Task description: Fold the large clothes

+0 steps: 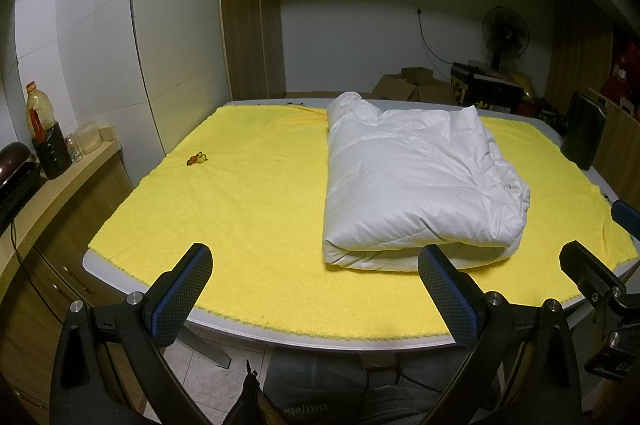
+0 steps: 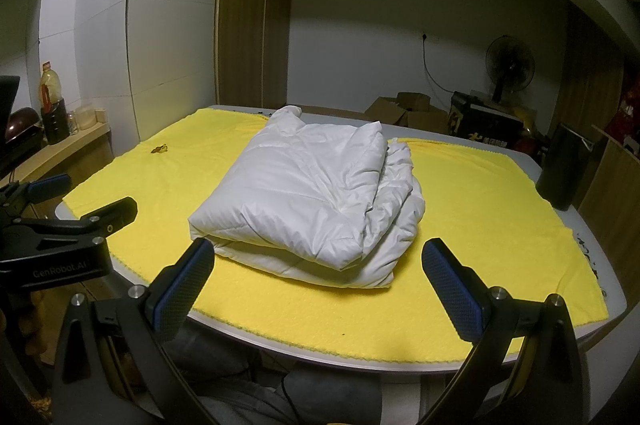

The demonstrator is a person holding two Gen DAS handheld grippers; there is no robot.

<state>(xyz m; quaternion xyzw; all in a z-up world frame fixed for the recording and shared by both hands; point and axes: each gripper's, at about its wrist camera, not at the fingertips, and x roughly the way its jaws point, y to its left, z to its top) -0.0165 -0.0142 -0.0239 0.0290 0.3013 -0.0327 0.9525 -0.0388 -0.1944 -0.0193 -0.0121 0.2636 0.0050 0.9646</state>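
Note:
A white puffy garment (image 1: pixel 416 181) lies folded into a thick bundle on the yellow cloth (image 1: pixel 248 209) that covers the table; it also shows in the right wrist view (image 2: pixel 316 193). My left gripper (image 1: pixel 316 265) is open and empty, held back over the table's near edge, left of the bundle. My right gripper (image 2: pixel 316 261) is open and empty, just in front of the bundle's near edge. The right gripper also shows at the right edge of the left wrist view (image 1: pixel 596 265), and the left gripper shows at the left of the right wrist view (image 2: pixel 80 221).
A small brown-yellow object (image 1: pixel 197 158) lies on the cloth at the far left. A side counter (image 1: pixel 52 185) holds an oil bottle (image 1: pixel 38 113) and jars. A black cylinder (image 2: pixel 560 169) stands at the table's right edge. Cardboard boxes (image 1: pixel 408 85) and a fan (image 1: pixel 505 33) stand behind.

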